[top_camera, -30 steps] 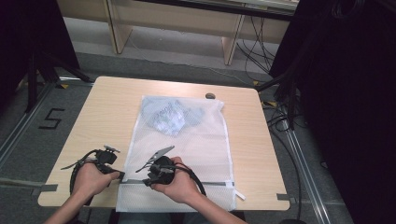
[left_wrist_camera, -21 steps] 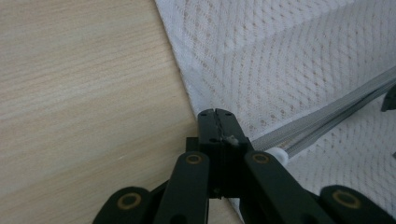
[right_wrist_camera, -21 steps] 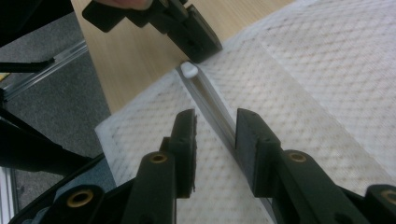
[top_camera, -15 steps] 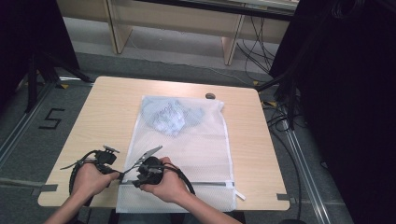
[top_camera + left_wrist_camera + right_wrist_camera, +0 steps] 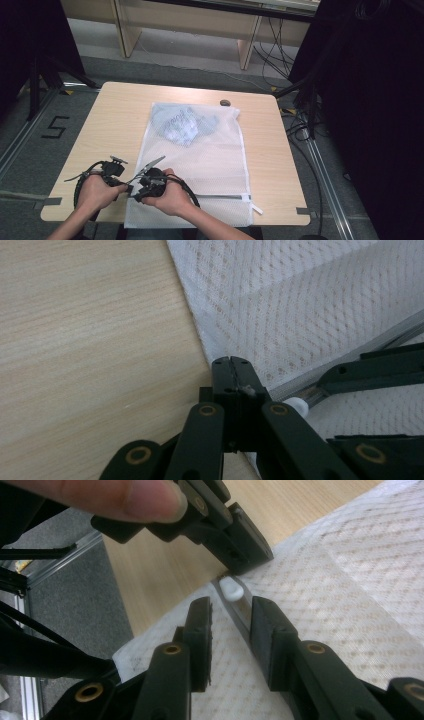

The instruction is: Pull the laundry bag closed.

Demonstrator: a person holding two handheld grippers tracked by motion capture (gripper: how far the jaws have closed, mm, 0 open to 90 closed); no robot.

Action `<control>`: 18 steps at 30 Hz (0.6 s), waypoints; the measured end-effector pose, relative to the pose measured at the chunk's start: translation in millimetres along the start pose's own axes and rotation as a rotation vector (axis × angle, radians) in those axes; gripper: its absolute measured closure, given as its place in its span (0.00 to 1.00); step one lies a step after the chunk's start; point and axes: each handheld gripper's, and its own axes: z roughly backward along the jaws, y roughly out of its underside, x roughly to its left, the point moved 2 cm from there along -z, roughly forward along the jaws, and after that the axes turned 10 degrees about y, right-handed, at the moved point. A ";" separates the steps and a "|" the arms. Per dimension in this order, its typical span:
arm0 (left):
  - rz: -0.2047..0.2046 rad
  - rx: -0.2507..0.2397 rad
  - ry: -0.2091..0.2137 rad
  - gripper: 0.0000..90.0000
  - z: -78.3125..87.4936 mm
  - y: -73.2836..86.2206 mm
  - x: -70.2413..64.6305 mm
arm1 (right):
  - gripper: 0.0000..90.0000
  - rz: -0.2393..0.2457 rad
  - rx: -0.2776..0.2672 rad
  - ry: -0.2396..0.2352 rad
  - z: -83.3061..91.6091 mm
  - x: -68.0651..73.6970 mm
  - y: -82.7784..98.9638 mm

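Note:
A white mesh laundry bag [image 5: 210, 155] lies flat on the wooden table [image 5: 115, 120], with blue clothing [image 5: 182, 125] inside at its far end. A zipper [image 5: 220, 196] runs along its near end. My left gripper [image 5: 122, 184] [image 5: 232, 362] is shut on the bag's edge at the near left corner. My right gripper [image 5: 135, 190] [image 5: 230, 610] sits just beside it, open, its jaws either side of the zipper track [image 5: 240, 612]. They have just been closing and do not press on it. A white zipper piece [image 5: 231, 587] lies just past its tips, by the left gripper [image 5: 235, 540].
A small dark round object [image 5: 225, 102] rests near the table's far edge. The near table edge runs just under both hands. A taped "5" [image 5: 55, 127] marks the floor at the left, and cables [image 5: 300, 125] trail on the floor at the right.
My right hand has slid left along the bag's near end until its gripper reaches the left one. The left gripper has stayed put.

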 end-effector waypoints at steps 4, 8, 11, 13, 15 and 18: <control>0.000 0.000 0.003 1.00 -0.1 -0.1 0.2 | 0.79 -0.005 0.006 -0.007 -3.5 0.4 -3.3; -0.001 0.000 0.002 1.00 0.0 0.0 0.1 | 0.78 -0.014 0.011 -0.011 -5.8 -0.4 -5.1; 0.000 0.000 0.004 1.00 0.0 0.0 0.2 | 0.78 -0.028 0.013 -0.016 -7.8 -0.3 -4.9; -0.001 -0.004 0.002 1.00 -0.2 -0.1 0.7 | 0.79 -0.038 0.009 -0.020 -9.6 0.1 -4.8; 0.001 -0.004 0.002 1.00 -0.3 -0.2 0.6 | 0.79 -0.037 0.011 -0.020 -10.6 0.2 -4.7; -0.004 0.004 0.005 1.00 0.1 -0.1 0.7 | 0.82 -0.042 0.015 -0.024 -12.2 0.4 -5.2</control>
